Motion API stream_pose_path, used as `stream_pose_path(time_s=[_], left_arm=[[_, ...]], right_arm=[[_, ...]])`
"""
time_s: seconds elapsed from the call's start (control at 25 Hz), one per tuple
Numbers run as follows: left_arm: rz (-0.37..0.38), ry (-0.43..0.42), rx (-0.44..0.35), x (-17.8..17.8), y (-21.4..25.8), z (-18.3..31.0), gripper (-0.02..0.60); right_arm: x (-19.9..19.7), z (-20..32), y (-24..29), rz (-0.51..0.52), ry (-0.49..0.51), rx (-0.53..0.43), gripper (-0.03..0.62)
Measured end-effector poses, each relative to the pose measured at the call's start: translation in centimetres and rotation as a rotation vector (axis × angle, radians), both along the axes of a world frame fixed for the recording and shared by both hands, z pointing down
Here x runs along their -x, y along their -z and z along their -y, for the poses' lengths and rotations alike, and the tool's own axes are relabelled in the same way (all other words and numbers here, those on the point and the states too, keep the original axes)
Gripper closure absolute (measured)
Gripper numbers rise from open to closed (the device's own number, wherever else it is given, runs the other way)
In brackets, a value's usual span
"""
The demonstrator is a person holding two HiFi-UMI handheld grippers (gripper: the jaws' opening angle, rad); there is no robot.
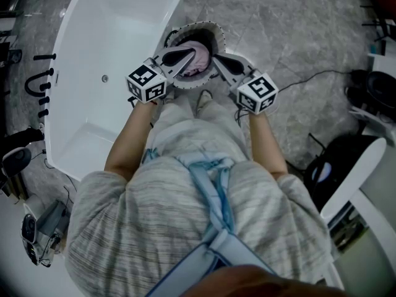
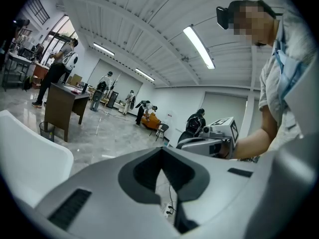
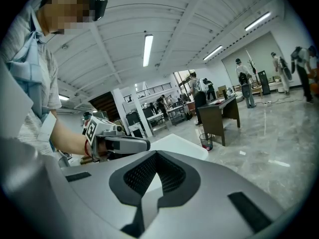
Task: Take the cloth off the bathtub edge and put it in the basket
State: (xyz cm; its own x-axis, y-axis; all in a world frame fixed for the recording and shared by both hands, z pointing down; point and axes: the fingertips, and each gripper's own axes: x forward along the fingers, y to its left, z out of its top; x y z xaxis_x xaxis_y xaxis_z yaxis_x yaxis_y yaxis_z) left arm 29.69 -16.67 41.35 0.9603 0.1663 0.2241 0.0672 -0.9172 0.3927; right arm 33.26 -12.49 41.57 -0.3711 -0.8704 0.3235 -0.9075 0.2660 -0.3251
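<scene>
In the head view a pink cloth [image 1: 198,60] lies bunched inside the round basket [image 1: 213,28], which stands on the floor beside the white bathtub [image 1: 111,42]. My left gripper [image 1: 187,55] hovers over the basket's left side with its jaws shut and nothing in them. My right gripper [image 1: 218,60] is over the basket's right rim, also shut and empty. The two tips point toward each other just above the cloth. In the left gripper view the jaws [image 2: 162,169] are closed on nothing, and the right gripper [image 2: 212,136] shows across from them. The right gripper view shows its own closed jaws [image 3: 151,177].
Black faucet fittings [image 1: 38,85] stand left of the tub. A black cable [image 1: 309,79] runs over the grey marble floor to gear at the right [image 1: 371,91]. A desk [image 3: 219,111], a bin [image 3: 205,141] and several people stand farther off in the hall.
</scene>
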Motion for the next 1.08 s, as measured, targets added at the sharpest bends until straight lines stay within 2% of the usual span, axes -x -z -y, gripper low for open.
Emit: stream_pose_path(time_s=[1.08], left_arm=[[-0.005,0.01,0.032,1.1,-0.4,-0.6,0.577]], right_arm=[[1.3,-0.8,-0.8,-0.019,0.05,0.025,0.589]])
